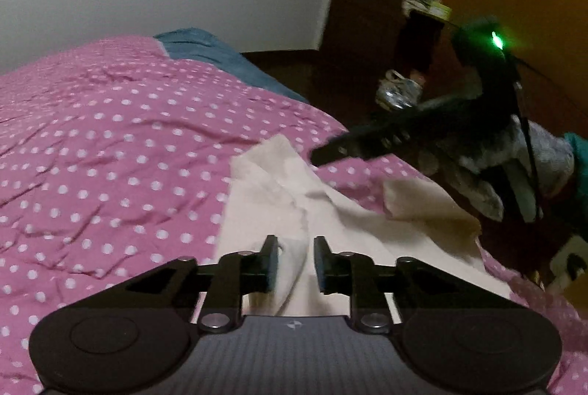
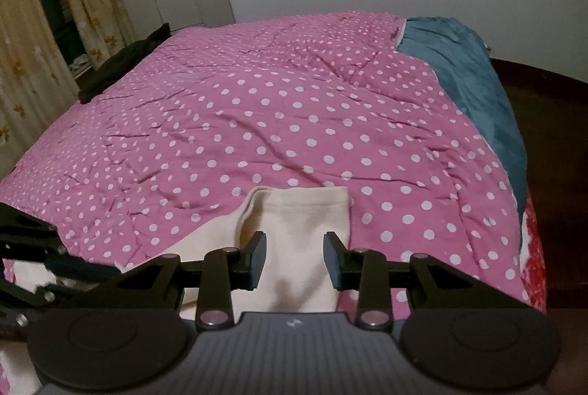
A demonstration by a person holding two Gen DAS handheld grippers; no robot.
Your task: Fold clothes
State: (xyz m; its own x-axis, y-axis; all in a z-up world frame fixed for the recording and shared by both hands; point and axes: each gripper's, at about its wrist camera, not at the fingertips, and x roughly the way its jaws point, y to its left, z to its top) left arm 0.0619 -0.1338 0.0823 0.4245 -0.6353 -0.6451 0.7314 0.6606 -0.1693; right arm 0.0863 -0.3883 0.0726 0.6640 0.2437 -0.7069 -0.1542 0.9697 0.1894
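Observation:
A cream garment [image 1: 294, 207] lies crumpled on the pink polka-dot bedspread [image 1: 110, 137] near the bed's front edge. My left gripper [image 1: 294, 259] is open, its fingers either side of a raised fold of the cream cloth. The right gripper shows as a dark shape [image 1: 367, 137] beyond the garment. In the right wrist view my right gripper [image 2: 294, 255] is open over a cream sleeve or leg end [image 2: 301, 211], whose hem lies flat on the bedspread [image 2: 257, 101]. The left gripper's arm [image 2: 33, 259] shows at the left edge.
A teal blanket [image 2: 470, 82] lies along the bed's far right side. A dark garment [image 2: 121, 64] sits at the bed's far left edge by the curtains [image 2: 22, 64]. A dark floor with shoes [image 1: 400, 90] and clutter lies right of the bed.

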